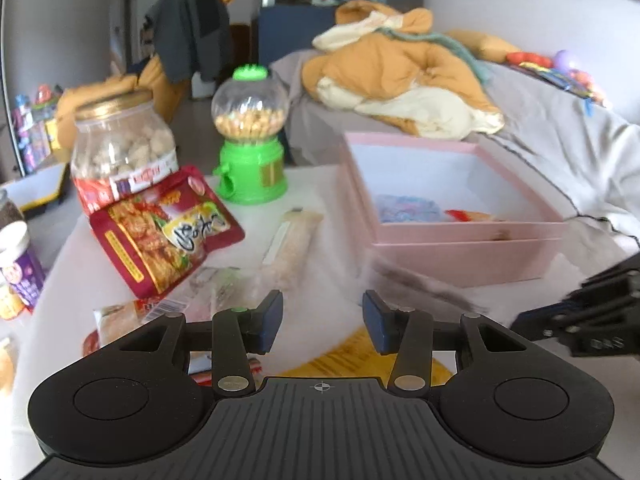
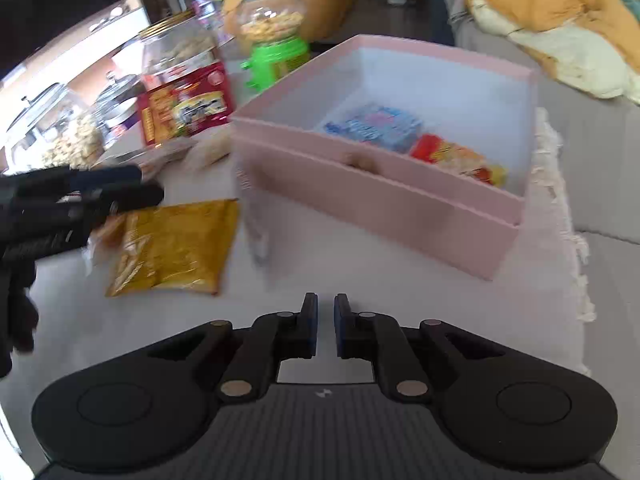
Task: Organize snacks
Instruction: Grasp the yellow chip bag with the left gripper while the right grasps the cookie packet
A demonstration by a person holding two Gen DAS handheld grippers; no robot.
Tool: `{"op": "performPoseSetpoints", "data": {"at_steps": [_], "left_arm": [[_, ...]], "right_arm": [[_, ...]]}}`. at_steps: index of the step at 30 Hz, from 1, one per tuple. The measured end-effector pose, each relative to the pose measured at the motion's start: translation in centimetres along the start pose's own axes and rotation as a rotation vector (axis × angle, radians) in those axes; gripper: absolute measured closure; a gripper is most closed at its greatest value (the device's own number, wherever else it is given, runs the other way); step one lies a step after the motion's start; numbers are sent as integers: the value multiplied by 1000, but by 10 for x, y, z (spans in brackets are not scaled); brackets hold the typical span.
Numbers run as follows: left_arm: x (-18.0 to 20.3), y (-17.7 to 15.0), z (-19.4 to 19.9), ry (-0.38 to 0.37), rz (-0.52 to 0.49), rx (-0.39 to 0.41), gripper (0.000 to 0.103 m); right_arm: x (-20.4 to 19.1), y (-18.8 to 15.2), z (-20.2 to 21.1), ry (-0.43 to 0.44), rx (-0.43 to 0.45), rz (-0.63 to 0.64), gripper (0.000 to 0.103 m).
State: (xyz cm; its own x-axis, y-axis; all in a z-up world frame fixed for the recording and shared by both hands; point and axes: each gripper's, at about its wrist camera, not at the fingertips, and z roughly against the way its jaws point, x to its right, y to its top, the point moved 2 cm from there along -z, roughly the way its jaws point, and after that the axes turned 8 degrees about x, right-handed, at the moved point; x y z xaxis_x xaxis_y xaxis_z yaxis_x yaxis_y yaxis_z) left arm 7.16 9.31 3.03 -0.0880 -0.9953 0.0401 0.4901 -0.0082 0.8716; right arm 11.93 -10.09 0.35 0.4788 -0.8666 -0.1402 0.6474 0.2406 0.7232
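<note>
A pink box [image 1: 460, 256] stands on the white table at the right; it also shows in the right wrist view [image 2: 372, 200]. Inside lie a blue packet [image 2: 372, 126] and a red-yellow packet [image 2: 460, 158]. My left gripper [image 1: 322, 322] is open and empty above a yellow packet [image 1: 340, 354], which also shows in the right wrist view [image 2: 176, 248]. A red packet [image 1: 164, 228], a pale long packet [image 1: 288, 248] and small wrapped snacks [image 1: 132, 314] lie to the left. My right gripper [image 2: 325, 326] is nearly shut and empty, in front of the box.
A plastic jar of puffed snacks [image 1: 120, 144], a green candy dispenser [image 1: 250, 136] and smaller jars [image 1: 16, 256] stand at the table's back left. A grey sofa with an orange blanket [image 1: 400, 80] lies behind. The table's fringed edge [image 2: 576, 240] is at the right.
</note>
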Motion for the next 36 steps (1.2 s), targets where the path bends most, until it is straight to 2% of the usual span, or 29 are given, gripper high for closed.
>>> {"op": "performPoseSetpoints", "data": {"at_steps": [3,5,7,9,12,15,19,22,27,29,33,36], "left_arm": [[-4,-7,1,-80,30,-55,54],[4,-14,12,-135,-11,-78,54],[16,-22,25,-165,-90,-94,53],[30,-29,37,-183,-186,-106,53],[53,-40,45,-152,-343,-123,48],[66,-41,41,-85,-400,-111,48],[59,-30,23,-10,-353,-121,47],[46,-23,7,4,-287,-125,40],[31,-14,-22,-50,-174,-175,22],[23,-16,-30,-76,-107,-193,17],[29,-20,-23,-75,-128,-188,19],[30,-27,-5,-85,-130,-175,31]], "right_arm": [[0,-5,1,-4,40,35,93],[-3,-8,1,3,68,60,88],[-4,-11,2,33,92,64,75],[-7,-14,2,77,113,52,50],[-18,-19,0,78,140,73,32],[-36,-27,-2,23,156,168,27],[-34,-27,-1,12,154,158,23],[-32,-27,0,11,153,154,21],[-32,-29,-2,0,152,156,17],[-32,-29,-2,4,151,157,14],[-33,-31,-3,23,125,160,0],[-34,-32,-1,41,98,183,0]]}}
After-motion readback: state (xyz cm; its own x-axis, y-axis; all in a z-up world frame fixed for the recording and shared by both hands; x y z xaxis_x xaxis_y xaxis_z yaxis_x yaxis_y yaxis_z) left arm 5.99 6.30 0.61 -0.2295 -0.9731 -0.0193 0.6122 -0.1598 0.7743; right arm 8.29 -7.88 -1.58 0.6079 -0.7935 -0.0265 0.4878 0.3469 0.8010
